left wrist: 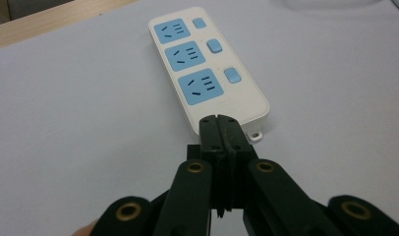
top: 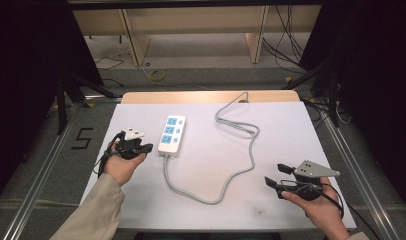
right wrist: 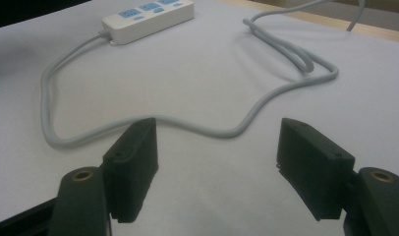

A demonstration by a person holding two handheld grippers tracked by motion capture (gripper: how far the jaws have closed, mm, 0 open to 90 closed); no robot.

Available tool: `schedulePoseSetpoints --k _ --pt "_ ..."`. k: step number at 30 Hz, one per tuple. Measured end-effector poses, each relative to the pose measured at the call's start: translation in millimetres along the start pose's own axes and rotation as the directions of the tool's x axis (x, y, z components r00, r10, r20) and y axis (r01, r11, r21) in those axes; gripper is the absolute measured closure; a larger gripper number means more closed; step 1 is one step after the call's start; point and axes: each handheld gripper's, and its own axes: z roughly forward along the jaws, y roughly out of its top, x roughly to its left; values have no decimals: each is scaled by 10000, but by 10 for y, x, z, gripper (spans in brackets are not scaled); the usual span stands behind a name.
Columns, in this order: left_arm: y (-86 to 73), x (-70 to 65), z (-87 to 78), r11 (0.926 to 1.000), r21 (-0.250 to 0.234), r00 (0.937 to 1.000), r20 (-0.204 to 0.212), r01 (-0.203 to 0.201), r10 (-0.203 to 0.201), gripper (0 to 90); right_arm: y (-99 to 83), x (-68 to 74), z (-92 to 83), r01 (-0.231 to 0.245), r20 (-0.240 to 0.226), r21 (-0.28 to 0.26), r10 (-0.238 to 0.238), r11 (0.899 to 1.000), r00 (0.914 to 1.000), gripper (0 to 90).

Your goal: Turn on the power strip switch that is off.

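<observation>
We see the white power strip (top: 171,134) with blue sockets lying flat on the white worktop (top: 271,125), left of centre, its grey cable (top: 226,187) looping off to the right. Our left gripper (left wrist: 218,120) sits just beside the strip's near end, jaws pressed together on nothing. Our right gripper (top: 276,179) rests well apart near the cable, jaws spread and empty.
</observation>
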Motion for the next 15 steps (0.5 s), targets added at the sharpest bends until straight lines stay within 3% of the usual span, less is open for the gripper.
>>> schedulePoseSetpoints --k 15 --pt "77 -13 110 9995 151 9996 -51 -281 282 897 2 -4 -5 16 38 9 -16 10000 10000 323"
